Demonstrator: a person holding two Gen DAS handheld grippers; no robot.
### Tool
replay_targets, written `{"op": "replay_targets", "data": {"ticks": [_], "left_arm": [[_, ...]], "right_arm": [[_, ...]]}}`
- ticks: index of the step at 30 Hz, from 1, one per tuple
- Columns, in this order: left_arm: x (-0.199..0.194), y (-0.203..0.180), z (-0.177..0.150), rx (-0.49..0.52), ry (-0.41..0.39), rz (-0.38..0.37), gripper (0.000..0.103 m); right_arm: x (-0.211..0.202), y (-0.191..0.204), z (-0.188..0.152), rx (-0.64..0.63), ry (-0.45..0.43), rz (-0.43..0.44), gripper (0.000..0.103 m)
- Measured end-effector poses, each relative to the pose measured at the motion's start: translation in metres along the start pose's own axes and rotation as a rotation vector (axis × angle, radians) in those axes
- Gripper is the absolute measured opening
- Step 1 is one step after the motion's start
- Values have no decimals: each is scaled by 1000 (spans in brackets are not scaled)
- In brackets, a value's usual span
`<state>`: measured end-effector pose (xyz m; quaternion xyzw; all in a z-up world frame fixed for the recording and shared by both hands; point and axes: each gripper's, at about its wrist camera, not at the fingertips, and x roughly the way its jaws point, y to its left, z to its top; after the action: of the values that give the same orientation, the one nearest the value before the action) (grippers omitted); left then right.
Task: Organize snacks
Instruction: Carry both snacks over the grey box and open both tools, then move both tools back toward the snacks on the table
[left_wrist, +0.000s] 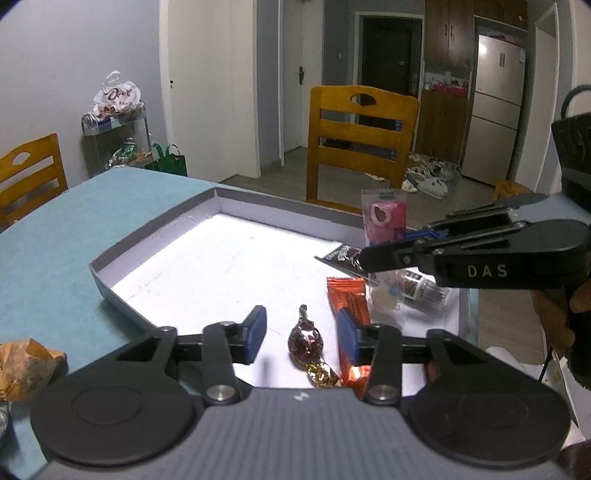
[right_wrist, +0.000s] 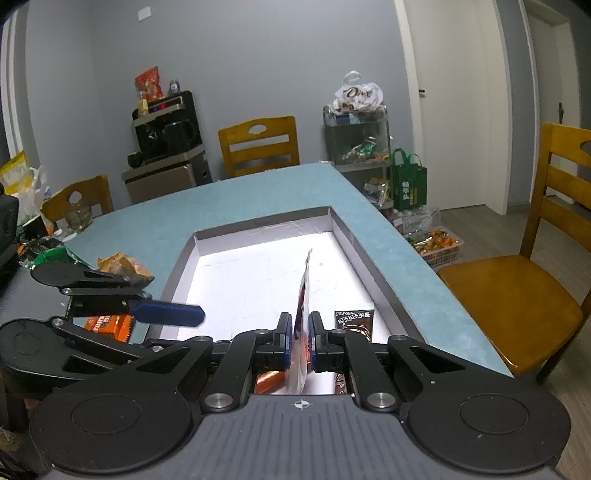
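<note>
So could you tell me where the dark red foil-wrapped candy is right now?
In the left wrist view, the dark red foil-wrapped candy lies in the shallow white tray, between the open left tool fingers, beside the orange wrapper.

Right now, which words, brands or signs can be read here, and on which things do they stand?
"DAS": on the right tool body.
"Dove": white bag on the shelf.
Black packet in the tray: characters too blurred to read.
Green bag: characters too small to read.

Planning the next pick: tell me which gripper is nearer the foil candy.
Left. The left gripper has its open jaws either side of the foil candy; the right gripper holds a pink packet farther away.
</note>
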<state>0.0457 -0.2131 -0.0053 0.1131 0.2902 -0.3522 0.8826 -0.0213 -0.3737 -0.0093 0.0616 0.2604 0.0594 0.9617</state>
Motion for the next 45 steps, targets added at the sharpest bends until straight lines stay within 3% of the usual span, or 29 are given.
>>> {"op": "replay_targets", "data": {"ticks": [3,6,9,12,13,14,39,45], "left_arm": [[-2,1,0,-2,-6,2,44],[-5,1,-1,-2,-17,1,57],[-9,0,-1,3,-41,-2,71],[-12,-2,-1,14,-60,-6,82],[-13,-2,-1,17,-65,-4,86],[-14,-3,-1,19,-70,-2,87],[-71,27,-19,-67,-203,22,98],[-93,38,-26,-83,-243,35,101]], "right_arm": [[-2,1,0,5,-7,4,13],[-4,0,-1,13,-22,2,25],[-7,-1,-1,29,-34,3,47],[-9,0,0,36,-51,6,80],[-10,0,0,39,-61,3,96],[-12,0,1,41,-74,-1,103],[-20,32,12,-28,-174,-56,103],[-16,40,17,6,-153,-62,103]]}}
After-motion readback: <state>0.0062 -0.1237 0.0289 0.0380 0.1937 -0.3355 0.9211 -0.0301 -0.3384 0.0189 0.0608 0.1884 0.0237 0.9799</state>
